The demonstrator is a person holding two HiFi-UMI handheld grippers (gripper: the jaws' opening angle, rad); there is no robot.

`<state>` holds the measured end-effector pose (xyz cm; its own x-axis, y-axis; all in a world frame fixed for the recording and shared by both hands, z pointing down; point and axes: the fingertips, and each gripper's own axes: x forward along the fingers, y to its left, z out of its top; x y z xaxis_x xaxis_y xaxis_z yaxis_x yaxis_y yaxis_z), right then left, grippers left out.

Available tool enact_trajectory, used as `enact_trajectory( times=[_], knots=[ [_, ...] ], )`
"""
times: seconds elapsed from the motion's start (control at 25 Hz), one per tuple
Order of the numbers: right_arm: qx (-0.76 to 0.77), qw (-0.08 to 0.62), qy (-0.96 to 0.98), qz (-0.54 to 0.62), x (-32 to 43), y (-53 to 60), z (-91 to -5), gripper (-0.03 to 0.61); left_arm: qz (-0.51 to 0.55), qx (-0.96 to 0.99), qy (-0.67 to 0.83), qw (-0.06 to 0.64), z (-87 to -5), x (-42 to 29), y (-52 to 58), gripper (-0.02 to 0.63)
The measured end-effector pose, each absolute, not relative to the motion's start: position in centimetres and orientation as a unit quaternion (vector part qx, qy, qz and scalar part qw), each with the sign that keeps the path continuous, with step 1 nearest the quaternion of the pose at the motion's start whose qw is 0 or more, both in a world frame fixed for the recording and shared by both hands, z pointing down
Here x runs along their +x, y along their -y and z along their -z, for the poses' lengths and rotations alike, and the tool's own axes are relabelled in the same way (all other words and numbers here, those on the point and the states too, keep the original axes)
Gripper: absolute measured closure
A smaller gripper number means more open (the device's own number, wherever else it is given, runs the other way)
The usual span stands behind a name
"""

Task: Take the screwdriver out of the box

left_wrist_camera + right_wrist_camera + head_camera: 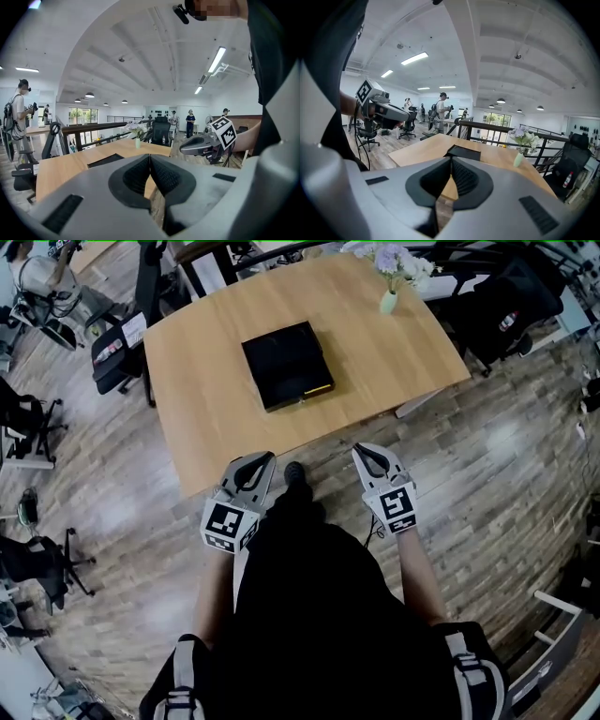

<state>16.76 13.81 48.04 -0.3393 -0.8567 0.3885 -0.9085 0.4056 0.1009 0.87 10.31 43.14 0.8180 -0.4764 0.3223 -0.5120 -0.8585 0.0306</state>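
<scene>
- The black box (288,364) lies shut near the middle of the table (211,418); the screwdriver is out of sight.
- The left gripper (266,457) and right gripper (360,449), both closed and empty, hang by the table's near edge.
- A vase (388,302) stands near the far right corner.

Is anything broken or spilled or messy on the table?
No, nothing stands out. The black box lies flat and looks shut on the wooden table, and the vase of flowers stands upright near the far edge.

Nothing readable from where I'm sitting. Only print is the black-and-white square markers (226,524) on the cubes (399,506) of the left gripper (264,457) and right gripper (362,449): just patterns, no letters or digits.
</scene>
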Motion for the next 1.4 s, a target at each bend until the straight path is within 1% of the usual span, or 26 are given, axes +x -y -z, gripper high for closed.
enact_trajectory(
  times=[0.32, 0.52, 0.76, 1.04, 1.4],
  knots=[
    [0.546, 0.220, 0.806, -0.064, 17.9, -13.3, -48.9, 0.551, -0.143, 0.960, 0.235, 0.054, -43.2, 3.4, -7.1, 0.591],
    [0.563, 0.220, 0.792, -0.088, 20.0, -12.2, -49.2, 0.551, -0.139, 0.964, 0.222, 0.047, -42.4, 4.9, -5.0, 0.591],
    [0.560, 0.217, 0.796, -0.077, 20.3, -8.4, -48.4, 0.551, -0.143, 0.963, 0.223, 0.057, -43.1, 5.1, -2.3, 0.591],
    [0.536, 0.237, 0.808, -0.067, 19.2, -4.2, -48.7, 0.551, -0.134, 0.962, 0.227, 0.069, -43.4, 5.2, 1.7, 0.591],
    [0.537, 0.251, 0.802, -0.072, 20.3, 0.0, -49.3, 0.551, -0.131, 0.965, 0.215, 0.072, -43.8, 6.4, 6.4, 0.591]
  ],
)
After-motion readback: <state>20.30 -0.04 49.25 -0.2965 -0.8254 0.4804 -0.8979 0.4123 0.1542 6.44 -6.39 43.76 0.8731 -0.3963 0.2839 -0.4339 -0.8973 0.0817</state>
